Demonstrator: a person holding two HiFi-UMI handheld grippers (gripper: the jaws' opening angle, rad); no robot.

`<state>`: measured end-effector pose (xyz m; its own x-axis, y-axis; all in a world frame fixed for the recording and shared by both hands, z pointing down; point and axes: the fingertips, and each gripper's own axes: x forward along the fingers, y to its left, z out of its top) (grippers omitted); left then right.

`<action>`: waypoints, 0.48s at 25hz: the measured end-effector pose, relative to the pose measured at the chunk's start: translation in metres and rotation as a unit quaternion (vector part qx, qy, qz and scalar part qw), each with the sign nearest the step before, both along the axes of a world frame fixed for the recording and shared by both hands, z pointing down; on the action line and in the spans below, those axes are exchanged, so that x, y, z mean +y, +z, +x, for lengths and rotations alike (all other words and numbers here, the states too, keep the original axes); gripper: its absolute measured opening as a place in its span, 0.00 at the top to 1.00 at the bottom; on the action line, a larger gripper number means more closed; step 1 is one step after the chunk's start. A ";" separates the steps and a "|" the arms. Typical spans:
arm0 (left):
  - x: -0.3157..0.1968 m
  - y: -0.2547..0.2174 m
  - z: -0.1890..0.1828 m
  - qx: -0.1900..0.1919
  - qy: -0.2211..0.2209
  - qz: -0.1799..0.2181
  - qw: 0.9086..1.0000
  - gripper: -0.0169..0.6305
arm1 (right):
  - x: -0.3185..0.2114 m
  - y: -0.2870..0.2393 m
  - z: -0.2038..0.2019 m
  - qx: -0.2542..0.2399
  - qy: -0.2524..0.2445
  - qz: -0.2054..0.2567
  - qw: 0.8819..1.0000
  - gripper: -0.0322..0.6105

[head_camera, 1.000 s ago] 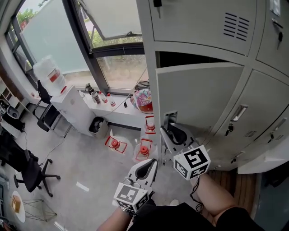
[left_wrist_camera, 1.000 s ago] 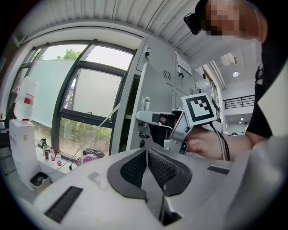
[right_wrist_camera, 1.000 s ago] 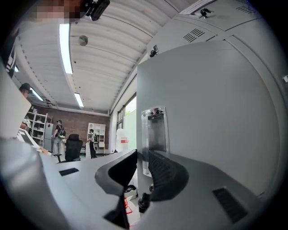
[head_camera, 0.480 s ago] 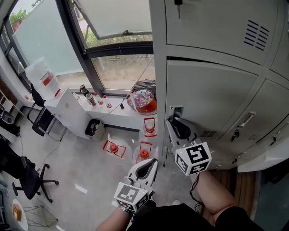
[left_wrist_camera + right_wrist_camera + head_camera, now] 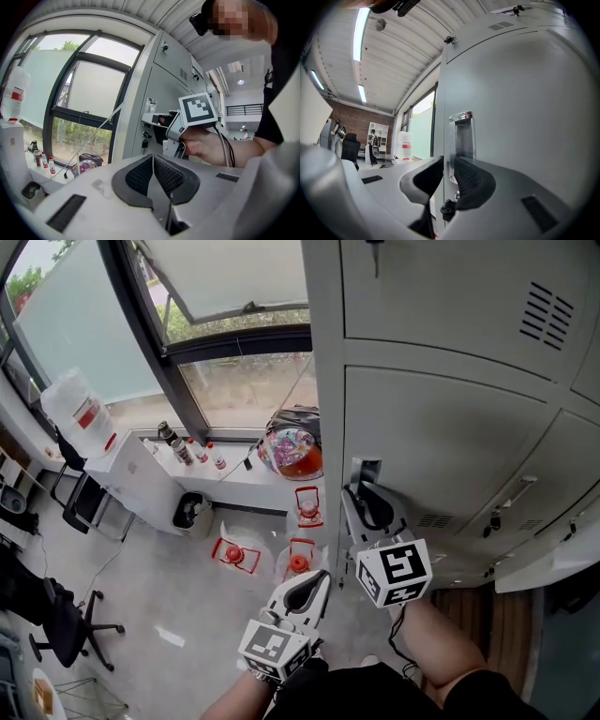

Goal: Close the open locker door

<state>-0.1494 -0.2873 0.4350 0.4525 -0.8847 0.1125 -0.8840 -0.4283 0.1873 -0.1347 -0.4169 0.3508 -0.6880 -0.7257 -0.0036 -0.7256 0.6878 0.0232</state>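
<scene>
Now the grey metal locker door (image 5: 441, 446) lies flat in its frame in the head view, with no dark gap along its top or left edge, so the closing seems almost finished. Whether the latch has caught cannot be seen. The right gripper (image 5: 362, 491) points level at the door's left edge. Its jaws, which have just been opening, stand a little apart with the recessed chrome handle (image 5: 462, 133) and the door edge between them, and the pads do not seem to press on it. To do this step well, the person should push the flat of the door straight in beside the handle until it seats. Only then should the gripper be drawn straight back, so that no jaw hooks the handle and pulls the door open again. The small black lock knob (image 5: 447, 207) just below the jaws should better not be knocked. The left gripper (image 5: 317, 579) hangs lower, well apart from the locker, its jaws together with nothing between them, and it has no part in this step.

Around there is a large window (image 5: 234, 306), a white low cabinet (image 5: 141, 474) with small bottles on it, a colourful round bag (image 5: 291, 451), red stands (image 5: 234, 554) on the grey floor (image 5: 159, 587) and a black office chair (image 5: 61, 624). All are well apart from the door, and nothing seems to stand in its way
</scene>
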 end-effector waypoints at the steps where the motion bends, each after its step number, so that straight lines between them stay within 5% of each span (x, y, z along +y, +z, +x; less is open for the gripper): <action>1: -0.001 0.001 -0.001 0.000 0.002 -0.001 1.000 0.94 | -0.001 0.000 0.000 -0.001 0.002 0.001 1.000 0.75; 12: -0.008 0.003 -0.007 -0.006 0.011 -0.011 1.000 0.94 | 0.000 -0.001 0.003 -0.015 0.007 0.014 1.000 0.76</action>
